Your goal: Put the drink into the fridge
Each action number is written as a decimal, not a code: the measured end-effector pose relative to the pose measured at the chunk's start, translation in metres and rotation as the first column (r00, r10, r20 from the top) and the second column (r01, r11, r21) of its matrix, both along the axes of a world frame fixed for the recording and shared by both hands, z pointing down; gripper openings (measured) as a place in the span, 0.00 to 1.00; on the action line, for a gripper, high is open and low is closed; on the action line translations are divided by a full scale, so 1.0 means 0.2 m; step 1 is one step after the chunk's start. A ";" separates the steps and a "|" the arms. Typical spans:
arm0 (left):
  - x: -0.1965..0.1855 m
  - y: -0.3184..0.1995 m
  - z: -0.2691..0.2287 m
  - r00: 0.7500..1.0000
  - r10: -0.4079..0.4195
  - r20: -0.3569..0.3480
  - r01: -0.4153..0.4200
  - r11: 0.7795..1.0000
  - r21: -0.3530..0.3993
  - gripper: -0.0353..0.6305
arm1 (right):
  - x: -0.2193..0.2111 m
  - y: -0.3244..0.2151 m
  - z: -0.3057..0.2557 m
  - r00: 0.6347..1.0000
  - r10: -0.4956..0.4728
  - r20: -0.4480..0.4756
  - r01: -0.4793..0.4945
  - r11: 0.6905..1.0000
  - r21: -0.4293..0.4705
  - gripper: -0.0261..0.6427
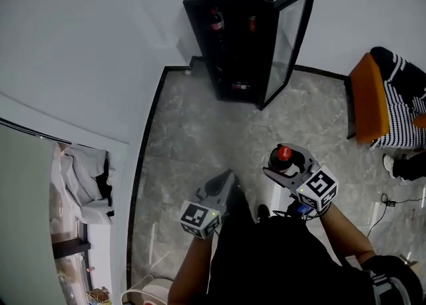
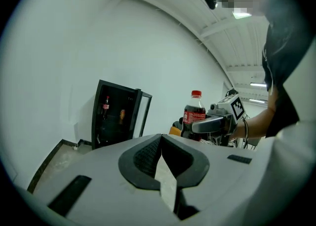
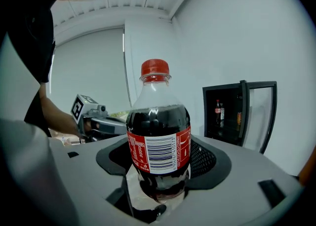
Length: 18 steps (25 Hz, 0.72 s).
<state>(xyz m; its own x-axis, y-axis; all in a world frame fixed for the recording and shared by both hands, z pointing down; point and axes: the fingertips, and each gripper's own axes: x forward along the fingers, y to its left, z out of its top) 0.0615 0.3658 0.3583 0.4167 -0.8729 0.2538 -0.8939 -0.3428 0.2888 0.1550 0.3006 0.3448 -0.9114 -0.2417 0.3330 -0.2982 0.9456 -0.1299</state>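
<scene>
A cola bottle (image 3: 159, 141) with a red cap and red label stands upright between the jaws of my right gripper (image 3: 160, 170), which is shut on it. From the head view the bottle (image 1: 281, 158) is held in the right gripper (image 1: 287, 167) above the marble floor, well short of the black fridge (image 1: 229, 37). The fridge door (image 1: 289, 40) hangs open to the right, with bottles on its shelves. My left gripper (image 1: 223, 187) is shut and empty, its jaws touching (image 2: 160, 166). The bottle (image 2: 194, 116) also shows in the left gripper view.
An orange chair (image 1: 369, 97) with a striped cloth stands at the right. A cable (image 1: 393, 204) lies on the floor near it. A white wall curves along the left, with a counter and clutter (image 1: 86, 177) behind it. Grey marble floor (image 1: 200, 137) lies between me and the fridge.
</scene>
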 end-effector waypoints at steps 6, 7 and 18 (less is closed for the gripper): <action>-0.32 -0.30 0.00 0.999 0.035 -0.002 -0.035 0.999 0.013 0.07 | -0.30 -0.25 0.01 0.999 0.022 -0.025 -0.022 1.000 -0.003 0.52; -0.38 -0.35 -0.02 0.999 0.036 -0.003 -0.036 0.999 0.021 0.07 | -0.36 -0.29 0.00 0.999 0.024 -0.029 -0.024 1.000 -0.004 0.52; -0.80 -0.73 -0.01 0.996 0.081 -0.021 -0.080 0.996 0.028 0.07 | -0.77 -0.62 -0.01 0.997 0.072 -0.028 -0.072 0.997 -0.005 0.52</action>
